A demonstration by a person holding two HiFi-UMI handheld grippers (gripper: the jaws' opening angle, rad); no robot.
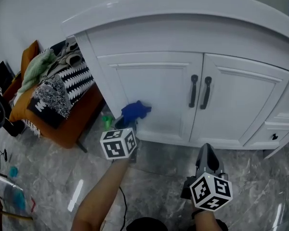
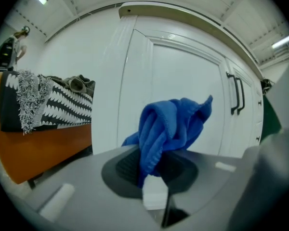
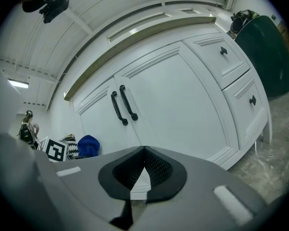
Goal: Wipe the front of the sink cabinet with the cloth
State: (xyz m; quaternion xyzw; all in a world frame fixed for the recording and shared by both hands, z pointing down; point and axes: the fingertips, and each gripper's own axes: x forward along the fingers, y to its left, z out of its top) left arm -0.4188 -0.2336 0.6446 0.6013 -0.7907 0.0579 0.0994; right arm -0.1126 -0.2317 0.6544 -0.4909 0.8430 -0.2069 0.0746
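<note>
The cloth (image 1: pixel 135 112), blue and bunched, sits at the low left corner of the left door (image 1: pixel 159 88) of the white cabinet (image 1: pixel 183 32) in the head view. The left gripper (image 1: pixel 128 125) is right behind it, and the right gripper (image 1: pixel 208 154) hangs low and nearer, over the floor (image 1: pixel 164 167), well apart from the wiping. A green bottle (image 1: pixel 107 121) stands on the floor just left of the working hand, so a wide backswing could tip it. In the left gripper view the jaws are clenched on only a narrow fold of the cloth (image 2: pixel 171 126), and most of it flops loose above them. I judge that drag against the door could pull that fold free, or let the hard jaw tips rub the paint (whether the cloth touches the door here, I cannot tell). In the right gripper view the jaws are shut together with nothing between them, facing the two dark handles (image 3: pixel 124 105) at the middle. A sweep to the right could snag the loose cloth on those handles and tug a door open.
</note>
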